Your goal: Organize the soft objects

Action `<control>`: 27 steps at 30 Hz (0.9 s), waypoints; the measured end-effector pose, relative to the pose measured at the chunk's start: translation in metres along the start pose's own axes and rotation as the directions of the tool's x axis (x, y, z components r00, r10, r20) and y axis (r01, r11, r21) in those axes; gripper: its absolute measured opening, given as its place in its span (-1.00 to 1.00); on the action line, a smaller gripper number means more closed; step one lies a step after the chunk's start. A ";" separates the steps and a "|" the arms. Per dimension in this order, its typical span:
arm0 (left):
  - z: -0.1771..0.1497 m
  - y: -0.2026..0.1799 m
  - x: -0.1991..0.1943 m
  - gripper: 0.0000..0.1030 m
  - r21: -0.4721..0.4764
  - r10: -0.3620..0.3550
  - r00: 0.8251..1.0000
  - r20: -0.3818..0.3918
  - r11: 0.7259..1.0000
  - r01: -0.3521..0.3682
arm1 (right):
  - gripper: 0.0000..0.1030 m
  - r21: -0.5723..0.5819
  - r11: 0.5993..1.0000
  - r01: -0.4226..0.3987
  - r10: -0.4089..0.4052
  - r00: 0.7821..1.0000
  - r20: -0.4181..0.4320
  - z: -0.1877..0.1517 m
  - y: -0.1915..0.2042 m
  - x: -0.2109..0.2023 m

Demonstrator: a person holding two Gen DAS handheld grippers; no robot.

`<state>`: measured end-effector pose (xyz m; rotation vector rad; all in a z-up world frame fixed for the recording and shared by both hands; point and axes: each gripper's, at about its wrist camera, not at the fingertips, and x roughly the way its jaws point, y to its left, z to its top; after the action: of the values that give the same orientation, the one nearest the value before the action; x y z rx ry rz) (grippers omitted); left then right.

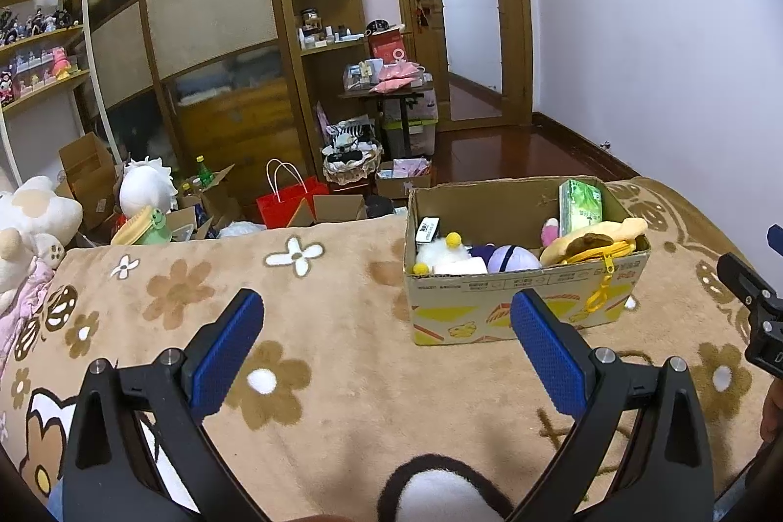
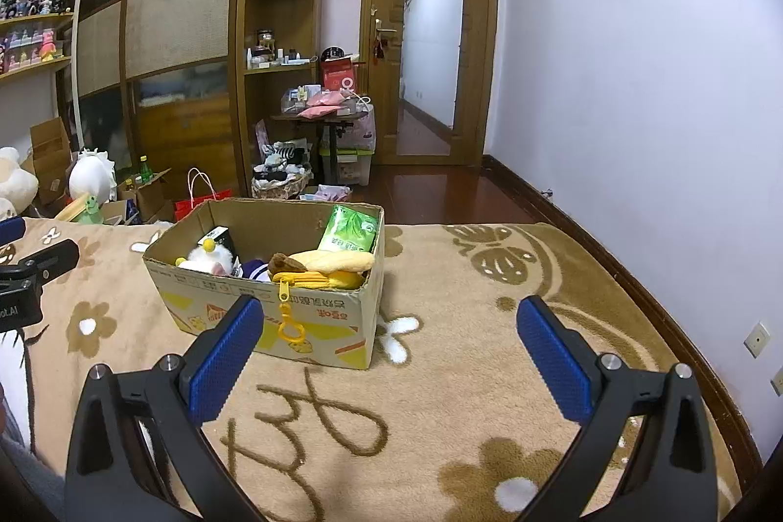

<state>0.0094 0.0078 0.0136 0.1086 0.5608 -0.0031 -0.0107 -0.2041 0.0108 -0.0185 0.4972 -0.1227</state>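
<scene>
Both grippers hover over a tan flowered blanket (image 2: 440, 399). Left gripper (image 1: 386, 306) has its blue pads spread wide with nothing between them; right gripper (image 2: 389, 311) is equally wide and bare. From the left wrist, a cardboard box (image 1: 518, 302) sits on the blanket at 1 o'clock; from the right wrist it lies at 11 o'clock. Inside are a white plush (image 1: 440, 253), a purple ball (image 1: 511, 258), a yellow pouch (image 2: 318, 275) whose zipper clip hangs over the near wall, and a green pack (image 2: 350, 231) upright against the far wall.
</scene>
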 end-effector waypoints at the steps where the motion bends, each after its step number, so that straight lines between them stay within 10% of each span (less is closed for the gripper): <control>1: 0.000 0.000 0.000 0.94 -0.001 0.001 1.000 0.000 1.000 -0.001 | 1.00 0.003 1.000 -0.001 0.001 1.000 0.001 0.000 0.000 0.000; 27: -0.004 -0.006 0.002 0.95 0.028 -0.008 1.000 -0.008 1.000 0.008 | 1.00 0.015 1.000 -0.002 0.001 1.000 0.004 0.001 -0.003 -0.002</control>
<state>0.0083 0.0028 0.0086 0.1335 0.5694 -0.0185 -0.0123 -0.2068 0.0122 -0.0040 0.4926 -0.1248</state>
